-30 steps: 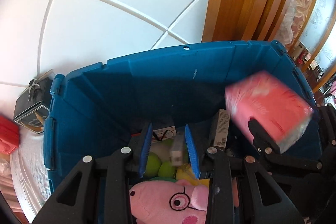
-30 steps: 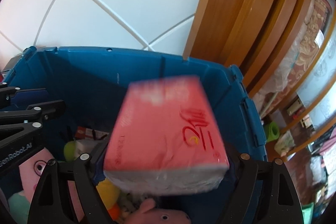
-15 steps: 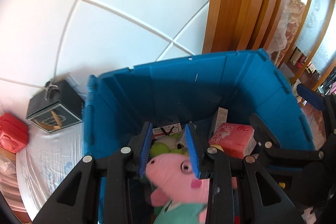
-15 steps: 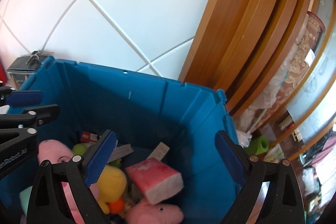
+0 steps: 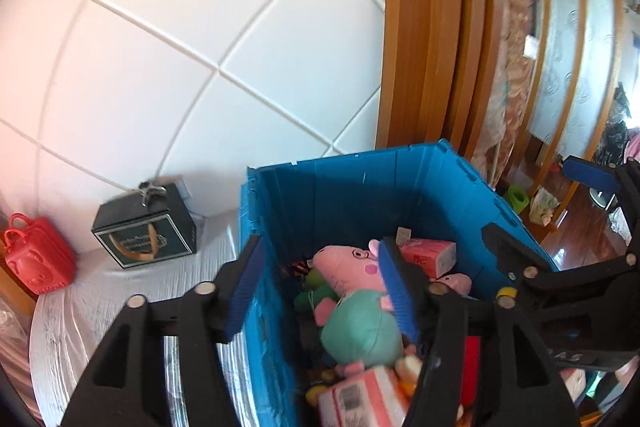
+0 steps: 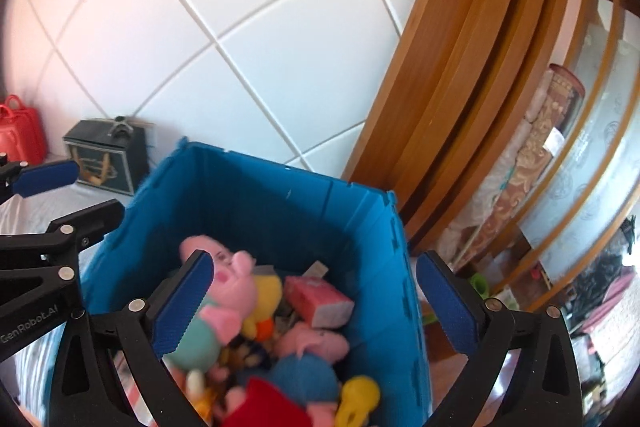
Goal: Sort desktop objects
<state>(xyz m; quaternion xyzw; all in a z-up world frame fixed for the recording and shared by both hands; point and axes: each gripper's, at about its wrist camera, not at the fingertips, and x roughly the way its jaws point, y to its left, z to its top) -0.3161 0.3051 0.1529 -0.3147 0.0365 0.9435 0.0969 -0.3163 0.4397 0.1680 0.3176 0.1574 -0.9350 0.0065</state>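
The pink tissue pack (image 5: 427, 257) lies inside the blue crate (image 5: 352, 195), toward its far right part, resting on other contents with its long axis running roughly left to right and slightly tilted. Red characters are printed on its face but are too small to read. Just left of it lies a pink pig plush (image 5: 352, 267) in a teal dress, head toward the far wall. A yellow duck toy (image 6: 264, 293), a second pig plush (image 6: 312, 341) in blue, a small carton with a barcode (image 5: 360, 399) and a green ball (image 5: 316, 277) fill the rest.

The left gripper (image 5: 320, 291) hangs over the crate's left wall, jaws opening with nothing pinched between them. The right gripper (image 6: 316, 307) is spread wide and opening over the crate, nothing between its pads; "GenRobot.AI" is printed on the left gripper's body as seen from the right wrist.

On the white-covered surface left of the crate stand a dark gift box (image 5: 146, 227) and, farther left, a red toy case (image 5: 38, 259).
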